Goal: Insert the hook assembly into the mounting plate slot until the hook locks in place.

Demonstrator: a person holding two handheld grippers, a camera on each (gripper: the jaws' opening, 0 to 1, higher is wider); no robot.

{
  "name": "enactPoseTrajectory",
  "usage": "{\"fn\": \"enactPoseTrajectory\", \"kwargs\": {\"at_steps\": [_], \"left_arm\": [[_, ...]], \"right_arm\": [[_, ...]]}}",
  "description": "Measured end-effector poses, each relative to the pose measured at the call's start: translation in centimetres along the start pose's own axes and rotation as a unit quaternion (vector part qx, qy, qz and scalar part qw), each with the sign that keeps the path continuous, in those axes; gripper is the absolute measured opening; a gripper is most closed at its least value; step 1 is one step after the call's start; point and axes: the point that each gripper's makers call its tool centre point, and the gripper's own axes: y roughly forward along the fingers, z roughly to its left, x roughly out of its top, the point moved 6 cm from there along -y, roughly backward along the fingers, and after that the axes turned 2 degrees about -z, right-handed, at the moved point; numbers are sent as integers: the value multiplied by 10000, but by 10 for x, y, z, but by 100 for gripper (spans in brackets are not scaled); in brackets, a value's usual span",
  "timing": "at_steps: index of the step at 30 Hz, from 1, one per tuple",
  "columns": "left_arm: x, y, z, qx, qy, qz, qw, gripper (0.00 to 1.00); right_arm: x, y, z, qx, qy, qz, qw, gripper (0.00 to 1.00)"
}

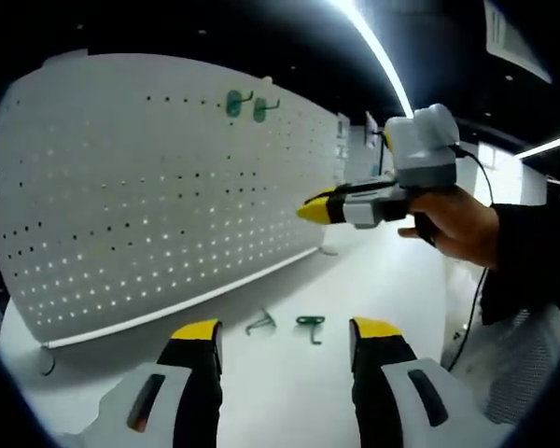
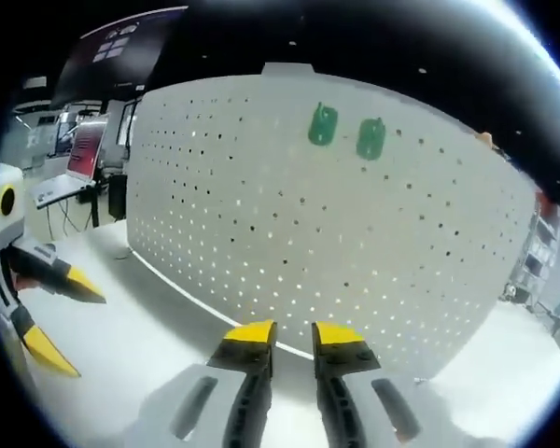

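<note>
The yellow-tipped left gripper [image 1: 285, 338] is spread wide, empty, over the white table [image 1: 373, 280]. Just ahead lie two small metal hooks [image 1: 310, 325], shapes hard to make out. The right gripper [image 2: 292, 338], nearly closed, holds nothing. Two green hooks [image 2: 323, 124] hang on the white perforated pegboard [image 2: 261, 224].

From my station both views were evenly lit, with a dark ceiling above. In the left gripper view a bright strip light [image 1: 378, 51] ran across the ceiling and blew out to pure white. The white pegboard [image 1: 159, 187] bowed heavily under the fisheye, its edges curving, and light glinted through its lower holes. The white table [image 1: 289, 373] looked washed out, with soft shadows beneath the board. In the right gripper view the room behind the pegboard [image 2: 336, 243] was smeared and soft near the rim.
</note>
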Motion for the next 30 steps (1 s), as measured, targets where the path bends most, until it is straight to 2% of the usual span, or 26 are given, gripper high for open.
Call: {"fn": "enactPoseTrajectory", "kwargs": {"at_steps": [11,19,23,24,26,30], "left_arm": [[-1,0,-1,-20,27,36,10000,55],[-1,0,0,-21,14,28,10000,55],[-1,0,-1,-23,9,29,10000,55],[-1,0,-1,-24,8,28,10000,55],[-1,0,0,-17,7,31,10000,55],[-1,0,0,-9,-2,27,10000,55]], "right_arm": [[-43,-1,7,275,265,604,9974,14],[-72,1,13,473,370,1067,9925,14],[-89,0,16,573,479,1348,9880,14],[-95,-1,18,635,617,1464,9853,14],[-101,-1,21,675,921,1530,9816,14],[-104,-1,23,716,778,1602,9814,14]]}}
